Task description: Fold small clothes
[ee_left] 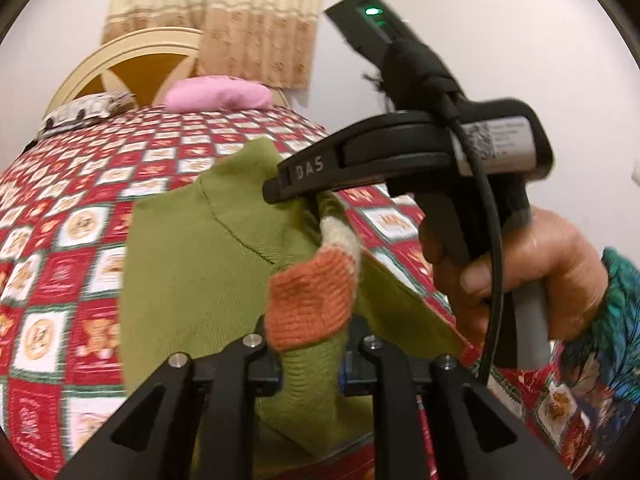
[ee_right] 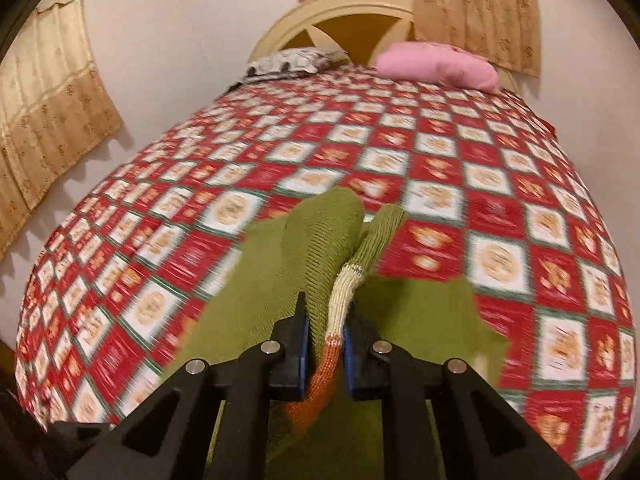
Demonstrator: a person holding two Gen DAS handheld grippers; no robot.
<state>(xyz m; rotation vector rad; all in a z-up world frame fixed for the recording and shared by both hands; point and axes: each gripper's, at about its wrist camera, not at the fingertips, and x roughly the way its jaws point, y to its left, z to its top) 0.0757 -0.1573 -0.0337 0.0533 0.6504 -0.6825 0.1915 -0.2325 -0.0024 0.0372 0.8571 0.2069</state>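
Both tongs [ee_left: 308,364] [ee_right: 324,344] on sweater [ee_left: 192,264] — hand [ee_left: 520,272] left-view only

left wrist: close, faces headboard | right wrist: same | shared: bedspread [ee_left: 60,184]

A bed covered by a red, white and green checked quilt [ee_right: 400,168] printed with small bear and biscuit motifs fills most of both views. At the far end, toward 12 o'clock, stands a rounded cream wooden headboard [ee_right: 340,12] with brown panels between its spokes. A soft pink pillow [ee_right: 436,66] lies on the quilt at about 1 o'clock in the right wrist view, just in front of the headboard. Beside it, toward 11 o'clock, rests a flatter grey and white patterned pillow [ee_right: 292,62]. Beige curtains [ee_right: 44,116] with a darker floral border hang against the pale wall [ee_right: 180,40], at 9 o'clock and behind the headboard.
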